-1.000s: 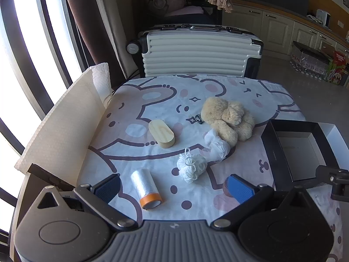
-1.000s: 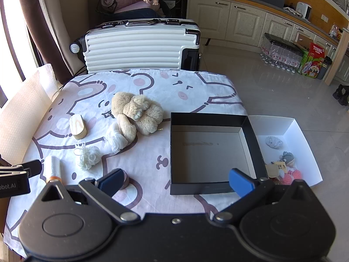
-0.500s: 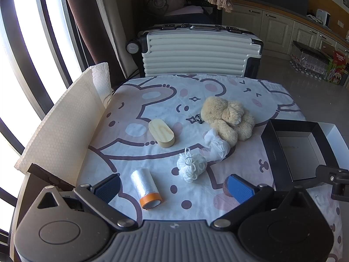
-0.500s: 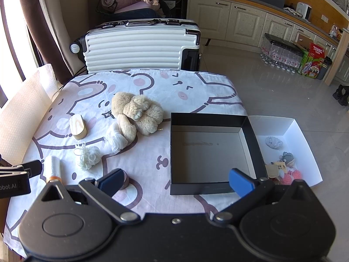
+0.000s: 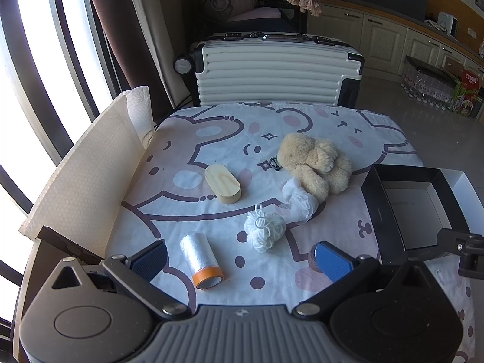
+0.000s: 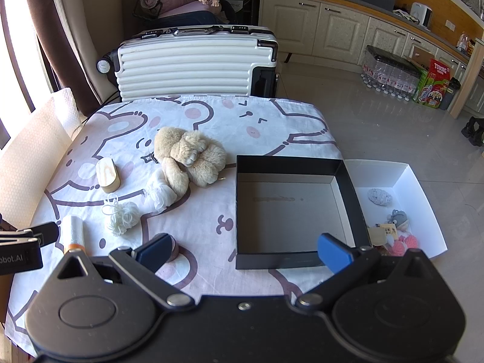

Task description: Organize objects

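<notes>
Worktop (image 5: 211, 139): roll (image 5: 201, 260), yarn (image 5: 266, 233), bear (image 5: 314, 163). Box (image 6: 290, 208) empty. Both tools, left (image 5: 240, 260) and right (image 6: 245, 249), spread, empty. We advise gripping the roll across its middle, squarely.

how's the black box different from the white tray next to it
The black box has dark, upright walls and nothing visible inside; the white tray has pale, flared walls and holds a few small items, among them a grey ball and pink pieces. The black box sits on the patterned cloth, the white tray at its right side. Both are open-topped and rectangular.
</notes>
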Demonstrator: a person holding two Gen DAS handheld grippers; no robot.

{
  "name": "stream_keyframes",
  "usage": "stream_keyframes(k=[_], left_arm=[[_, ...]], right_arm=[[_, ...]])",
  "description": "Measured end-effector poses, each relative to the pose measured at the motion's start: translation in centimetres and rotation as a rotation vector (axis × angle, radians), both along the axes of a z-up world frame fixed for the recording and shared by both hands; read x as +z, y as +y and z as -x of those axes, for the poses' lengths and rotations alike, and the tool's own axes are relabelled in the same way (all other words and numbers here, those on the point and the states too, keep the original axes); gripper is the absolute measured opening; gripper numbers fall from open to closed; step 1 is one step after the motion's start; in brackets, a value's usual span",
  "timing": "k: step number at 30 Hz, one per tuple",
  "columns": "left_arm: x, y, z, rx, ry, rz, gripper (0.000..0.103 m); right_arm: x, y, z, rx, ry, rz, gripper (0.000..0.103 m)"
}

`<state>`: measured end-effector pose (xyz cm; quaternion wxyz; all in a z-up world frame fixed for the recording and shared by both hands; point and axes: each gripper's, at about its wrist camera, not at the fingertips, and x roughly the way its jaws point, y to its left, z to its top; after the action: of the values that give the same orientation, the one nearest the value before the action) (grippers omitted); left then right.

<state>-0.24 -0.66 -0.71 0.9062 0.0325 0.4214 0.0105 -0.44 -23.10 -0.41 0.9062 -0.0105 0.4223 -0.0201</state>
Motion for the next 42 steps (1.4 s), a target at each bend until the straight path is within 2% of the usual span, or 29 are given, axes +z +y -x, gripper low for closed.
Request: stream_keyframes(k=[31,42], left_arm=[[0.09,0.03,-0.06,0.001,0.001,0.000,0.103],[0.18,0.35,0.40,0.002,-0.027,-0.021,0.103]], right_arm=[[0.12,0.08,-0.14,0.000,0.001,0.000,0.103],[-0.24,0.42,-0.23,0.014,-0.002,-0.004,0.103]])
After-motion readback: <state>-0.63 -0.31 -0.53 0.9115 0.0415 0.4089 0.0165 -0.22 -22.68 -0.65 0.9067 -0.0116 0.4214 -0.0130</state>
